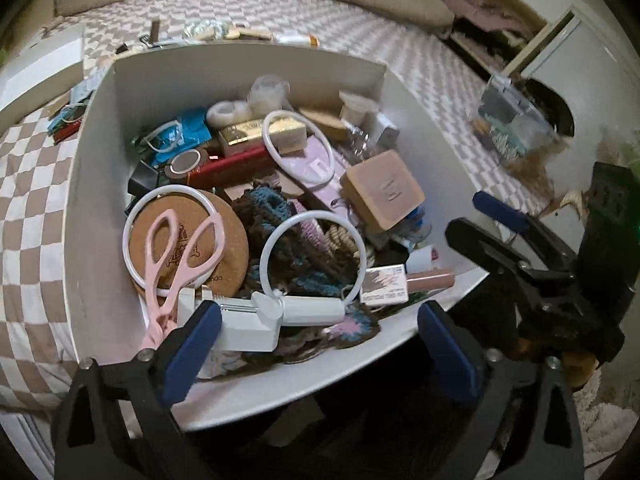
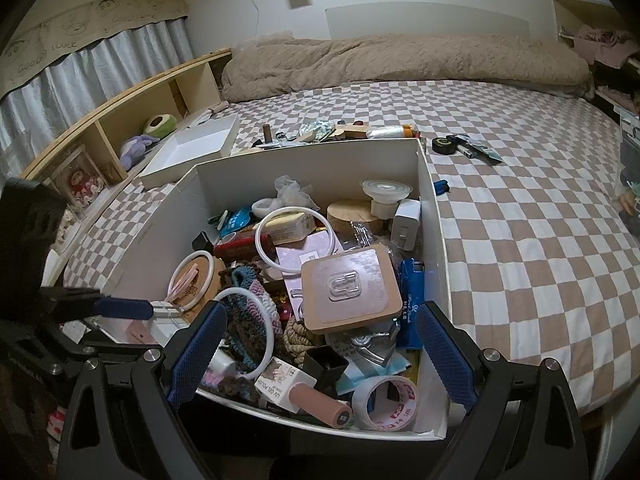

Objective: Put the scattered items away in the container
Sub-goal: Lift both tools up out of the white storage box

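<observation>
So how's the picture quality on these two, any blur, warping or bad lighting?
Left wrist view: dim indoor light, strong fisheye bending of the white box walls; the right edge smears, with the clear bin and the right gripper soft. Right wrist view: sharper and brighter; the checkered bedspread curves toward the edges, and the corners go black. No harsh glare in either.

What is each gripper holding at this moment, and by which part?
Nothing is held. The left gripper and the right gripper both have their fingers spread apart with nothing between them, above the near end of the white rectangular box full of items.
</observation>
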Motion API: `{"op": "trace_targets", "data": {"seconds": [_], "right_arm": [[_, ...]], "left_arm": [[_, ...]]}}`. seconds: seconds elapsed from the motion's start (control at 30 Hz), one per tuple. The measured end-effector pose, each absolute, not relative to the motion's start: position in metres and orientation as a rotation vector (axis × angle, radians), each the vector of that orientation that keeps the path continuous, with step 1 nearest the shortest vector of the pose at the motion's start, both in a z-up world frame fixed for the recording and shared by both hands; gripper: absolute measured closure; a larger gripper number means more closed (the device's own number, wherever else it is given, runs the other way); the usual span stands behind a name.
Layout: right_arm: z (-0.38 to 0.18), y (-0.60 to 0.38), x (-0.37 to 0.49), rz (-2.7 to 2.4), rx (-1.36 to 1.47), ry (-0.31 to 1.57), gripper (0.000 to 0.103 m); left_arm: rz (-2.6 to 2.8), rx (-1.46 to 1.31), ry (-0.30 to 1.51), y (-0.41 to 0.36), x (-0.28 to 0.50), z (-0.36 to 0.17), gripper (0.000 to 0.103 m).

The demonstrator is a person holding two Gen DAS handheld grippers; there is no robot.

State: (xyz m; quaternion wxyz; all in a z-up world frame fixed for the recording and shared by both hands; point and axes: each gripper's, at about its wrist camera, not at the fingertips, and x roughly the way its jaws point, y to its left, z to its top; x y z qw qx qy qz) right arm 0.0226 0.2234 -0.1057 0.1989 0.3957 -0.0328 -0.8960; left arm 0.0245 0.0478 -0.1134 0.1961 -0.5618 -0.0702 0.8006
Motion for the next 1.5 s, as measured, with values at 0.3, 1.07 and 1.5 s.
{"op": "trace_targets", "data": {"seconds": [0.3, 1.07, 1.5], "right_arm": [[-0.106, 0.223, 0.021, -2.503, 1.114, -0.096, 0.008], [-0.077, 0.218, 0.036, -2.544, 0.991, -0.092, 0.008], [-0.068, 0.219, 0.047, -2.649, 0.917, -0.015, 0.0]], "left_arm": [[2.256, -1.587, -0.204, 0.05, 0.025, -0.119, 0.002], [2.581, -1.303, -0.095, 0.047, 0.046, -0.072, 0.0], [2.766, -1.161, -0.205, 0.026, 0.059, -0.064, 0.0]]}}
